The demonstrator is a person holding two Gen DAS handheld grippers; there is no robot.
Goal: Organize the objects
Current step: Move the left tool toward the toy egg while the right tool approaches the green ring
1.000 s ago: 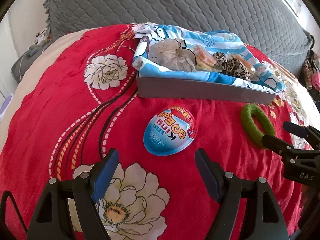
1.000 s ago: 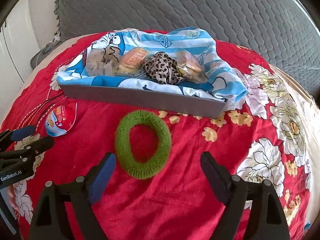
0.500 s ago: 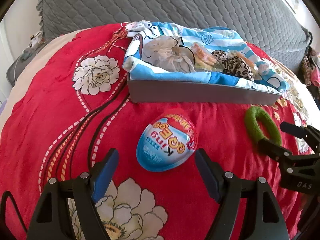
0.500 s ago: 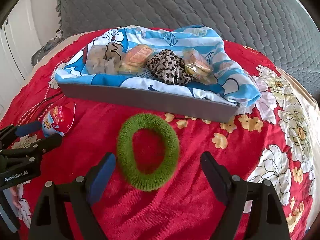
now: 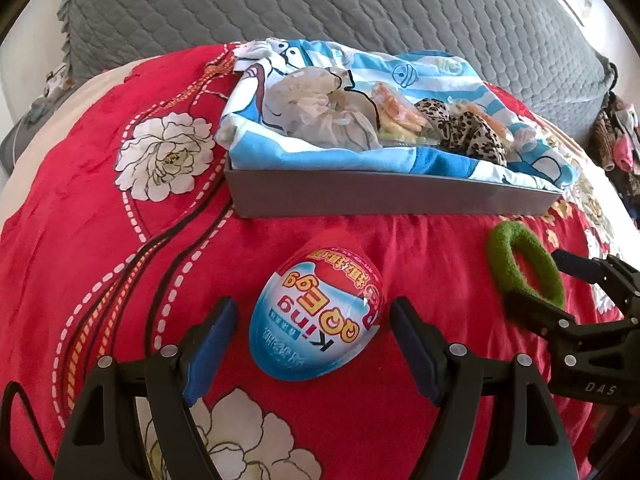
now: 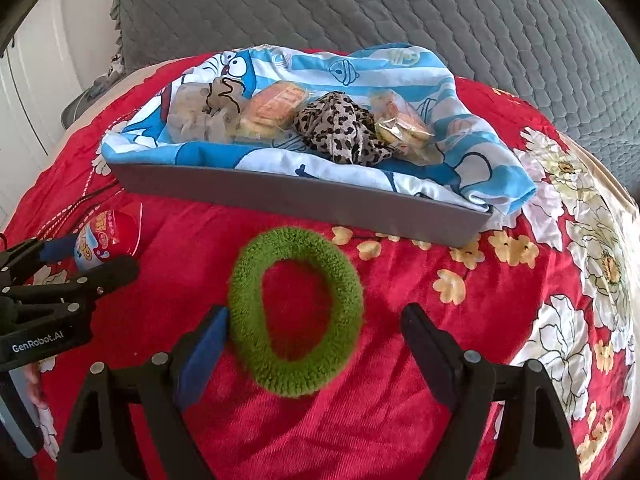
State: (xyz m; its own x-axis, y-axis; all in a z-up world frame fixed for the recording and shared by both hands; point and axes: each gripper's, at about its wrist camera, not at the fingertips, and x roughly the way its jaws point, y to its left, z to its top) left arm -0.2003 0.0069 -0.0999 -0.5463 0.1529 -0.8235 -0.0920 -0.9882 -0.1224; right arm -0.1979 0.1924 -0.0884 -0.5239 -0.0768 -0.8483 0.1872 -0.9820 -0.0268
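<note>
A blue, white and red egg-shaped toy package [image 5: 318, 314] lies on the red flowered bedspread. My left gripper [image 5: 314, 340] stands open with the egg between its fingers, the pads apart from it. A fuzzy green hair ring [image 6: 296, 314] lies flat to the right of the egg. My right gripper [image 6: 316, 344] is open around the ring, whose left edge lies right at the left pad. In the left wrist view the ring [image 5: 524, 266] and the right gripper [image 5: 560, 280] show at the right edge. The egg [image 6: 108, 240] and the left gripper [image 6: 76, 258] show at the left of the right wrist view.
A grey tray [image 5: 392, 196] lined with a blue cartoon cloth stands behind both objects. It holds a white mesh bag [image 5: 320, 108], snack packets [image 6: 276, 110] and a leopard-print scrunchie [image 6: 340, 128]. A grey quilted headboard [image 6: 360, 8] rises at the back.
My left gripper has moved forward, so the egg now lies between its fingers. The green ring sits slightly closer in the right wrist view.
</note>
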